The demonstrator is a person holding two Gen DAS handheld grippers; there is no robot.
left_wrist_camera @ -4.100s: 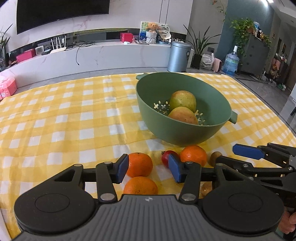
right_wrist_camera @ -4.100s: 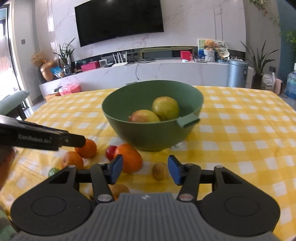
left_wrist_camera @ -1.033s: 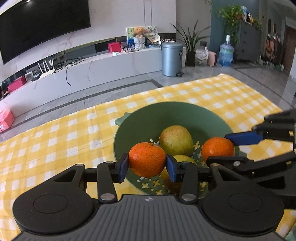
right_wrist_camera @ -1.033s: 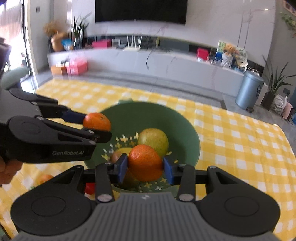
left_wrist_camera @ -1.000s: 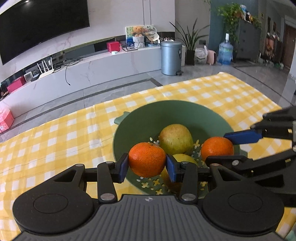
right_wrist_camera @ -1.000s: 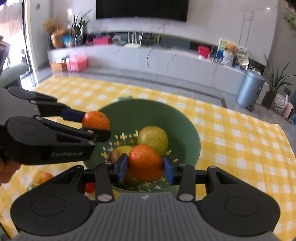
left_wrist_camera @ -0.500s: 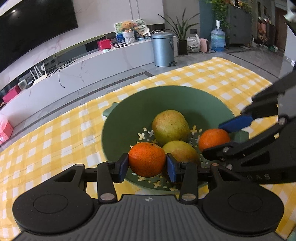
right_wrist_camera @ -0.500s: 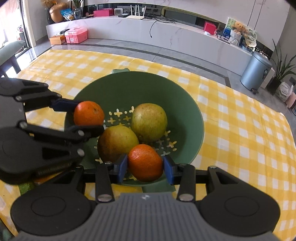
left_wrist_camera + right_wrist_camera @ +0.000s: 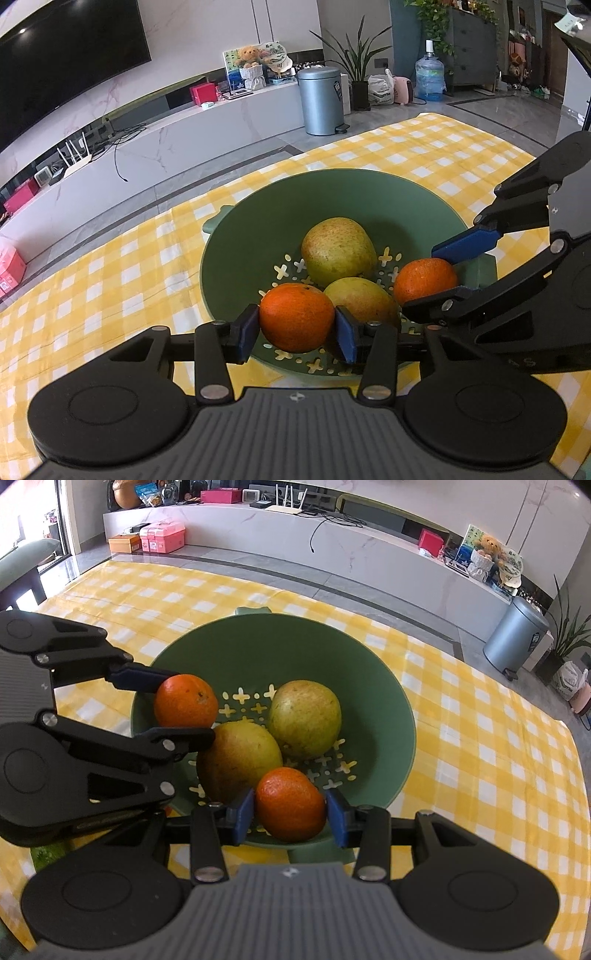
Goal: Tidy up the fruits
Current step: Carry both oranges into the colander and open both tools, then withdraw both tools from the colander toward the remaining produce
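A bench (image 9: 110, 266) draped in yellow-and-white check carries a green colander bowl (image 9: 255, 221), its floor pierced with cross-shaped holes, where two large yellow-green pears (image 9: 338, 249) already lie side by side, touching. Over the bowl hang both claws, each bearing an orange. The left claw (image 9: 297, 330), angled down over the bowl's near rim, has its orange (image 9: 297, 317) between the blue pads (image 9: 245, 332); the jaws are opening, though the fruit has not yet dropped and the pads appear still to touch its sides. The right claw (image 9: 290, 818), reaching in from the opposite side, is clamped firmly on the second orange (image 9: 290, 803), which hangs just above the bowl's near wall beside the lower pear (image 9: 238, 760).

The step in hand looks to be the drop-off: two oranges delivered at once to join the pears. Judging by the spacing, the left fruit should fall onto the perforated floor close to the lower pear, and may roll against it. The next move calls for the left jaws to spread fully and lift clear, then for the right claw to let go in turn, low enough that its orange settles rather than bounces toward the rim. A scrap of something green (image 9: 46, 853) shows on the cloth under the left claw in the right wrist view, too hidden to name.
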